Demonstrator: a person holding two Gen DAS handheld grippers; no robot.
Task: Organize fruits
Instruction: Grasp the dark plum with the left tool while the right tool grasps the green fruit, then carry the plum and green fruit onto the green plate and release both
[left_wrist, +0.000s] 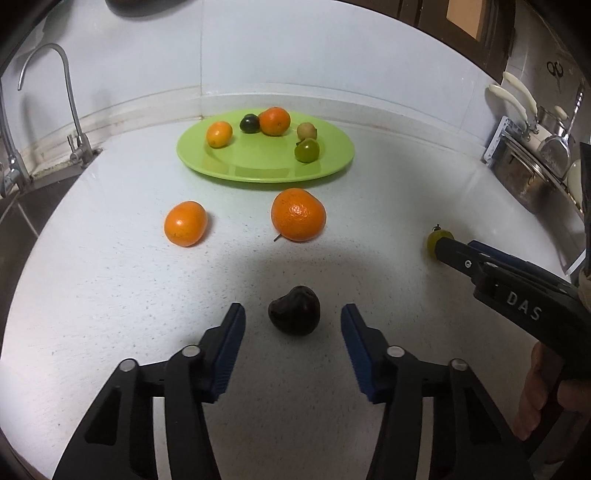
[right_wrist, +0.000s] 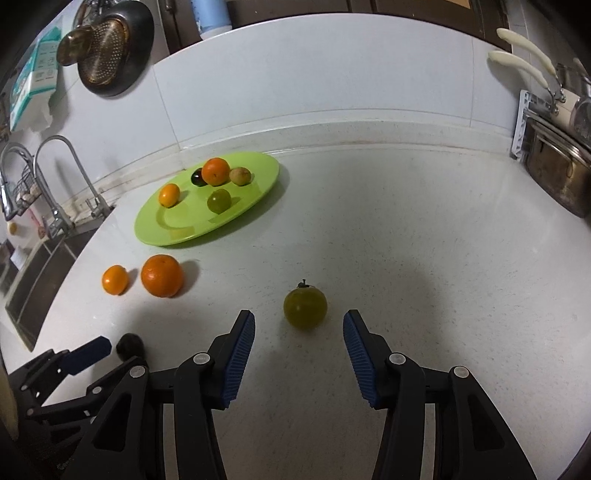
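A dark, almost black fruit (left_wrist: 294, 311) lies on the white counter between the blue pads of my left gripper (left_wrist: 293, 314), which is open with gaps on both sides. In the right wrist view an olive-green fruit (right_wrist: 305, 308) with a small stem sits between the pads of my right gripper (right_wrist: 299, 320), also open and not touching it. A lime-green plate (left_wrist: 258, 170) at the back holds two oranges, a dark fruit, a tan fruit and a green one. A small orange (left_wrist: 185, 223) and a larger orange (left_wrist: 298, 214) lie loose in front of the plate.
A sink with curved taps (left_wrist: 70, 92) lies to the left, its edge near the small orange. Steel pots (left_wrist: 524, 173) with white handles stand at the right. A strainer (right_wrist: 107, 48) hangs on the tiled wall. A person's hand (left_wrist: 543, 391) grips the right tool.
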